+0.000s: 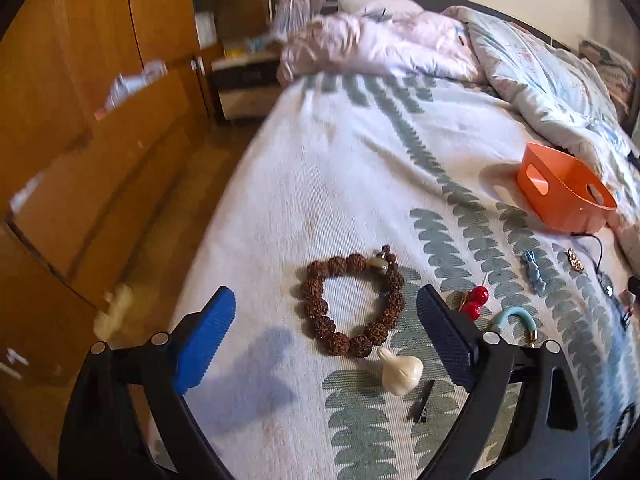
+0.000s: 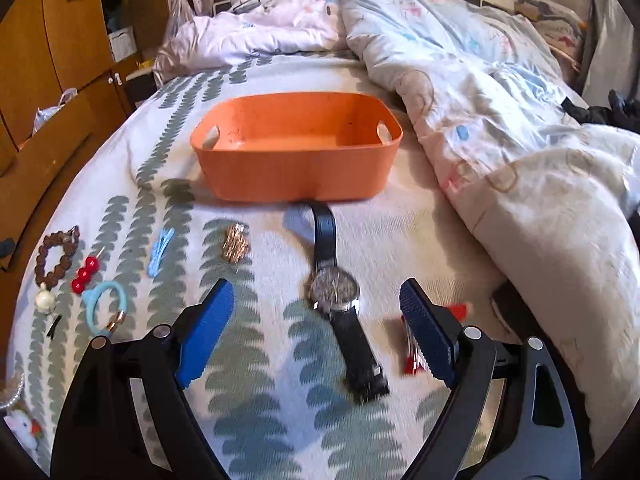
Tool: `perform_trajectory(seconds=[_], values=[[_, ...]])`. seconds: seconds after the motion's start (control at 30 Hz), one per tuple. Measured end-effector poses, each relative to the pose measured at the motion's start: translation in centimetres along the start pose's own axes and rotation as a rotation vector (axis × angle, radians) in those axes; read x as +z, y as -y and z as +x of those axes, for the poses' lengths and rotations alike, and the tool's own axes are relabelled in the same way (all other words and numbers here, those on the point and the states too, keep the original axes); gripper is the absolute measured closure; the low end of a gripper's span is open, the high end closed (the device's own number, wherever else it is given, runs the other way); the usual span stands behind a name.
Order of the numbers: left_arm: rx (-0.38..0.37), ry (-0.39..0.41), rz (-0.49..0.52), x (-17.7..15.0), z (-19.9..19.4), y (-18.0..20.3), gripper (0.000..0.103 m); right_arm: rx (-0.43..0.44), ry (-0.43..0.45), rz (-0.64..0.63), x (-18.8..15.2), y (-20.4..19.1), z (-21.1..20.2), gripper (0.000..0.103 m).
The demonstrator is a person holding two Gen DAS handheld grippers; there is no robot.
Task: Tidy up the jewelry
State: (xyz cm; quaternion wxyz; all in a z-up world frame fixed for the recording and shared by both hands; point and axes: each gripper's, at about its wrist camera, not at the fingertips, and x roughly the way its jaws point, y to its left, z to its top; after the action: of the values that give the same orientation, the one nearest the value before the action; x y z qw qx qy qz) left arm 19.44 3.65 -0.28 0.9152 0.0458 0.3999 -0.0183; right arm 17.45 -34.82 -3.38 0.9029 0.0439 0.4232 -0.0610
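No readable text or labels anywhere (watch (image 2: 335, 291) dial too blurred); no brands

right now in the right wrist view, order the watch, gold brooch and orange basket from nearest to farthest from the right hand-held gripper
1. watch: lies between the open fingers of the right hand-held gripper.
2. gold brooch: further up the bed, left of the strap.
3. orange basket: farthest, beyond the strap's end.

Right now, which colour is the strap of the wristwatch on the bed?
Black. The strap of the wristwatch shows best in the right wrist view.
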Motion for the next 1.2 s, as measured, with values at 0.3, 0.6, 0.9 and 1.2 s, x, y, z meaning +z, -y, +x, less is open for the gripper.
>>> perform_trajectory(seconds=[0.3,0.6,0.9,1.2], values=[[0.015,-0.009,0.011,-1.5,-2.0,1.1,0.012,0.026,-0.041,0.059,-2.7,-1.0,-2.2,0.017],[0.008,0.051,-0.028,-3.2,-5.8,0.0,0.008,0.057,0.017,0.058,-6.1,-3.8,-6.8,0.011],[0.008,0.062,-0.001,-5.1,-8.1,1.5,0.006,0.007,0.05,0.078,-10.6,-3.9,-9.7,0.008],[-0.011,0.057,0.037,-7.7,-9.6,3.2,0.006,-0.014,0.037,0.085,-15.3,-4.2,-11.0,0.008]])
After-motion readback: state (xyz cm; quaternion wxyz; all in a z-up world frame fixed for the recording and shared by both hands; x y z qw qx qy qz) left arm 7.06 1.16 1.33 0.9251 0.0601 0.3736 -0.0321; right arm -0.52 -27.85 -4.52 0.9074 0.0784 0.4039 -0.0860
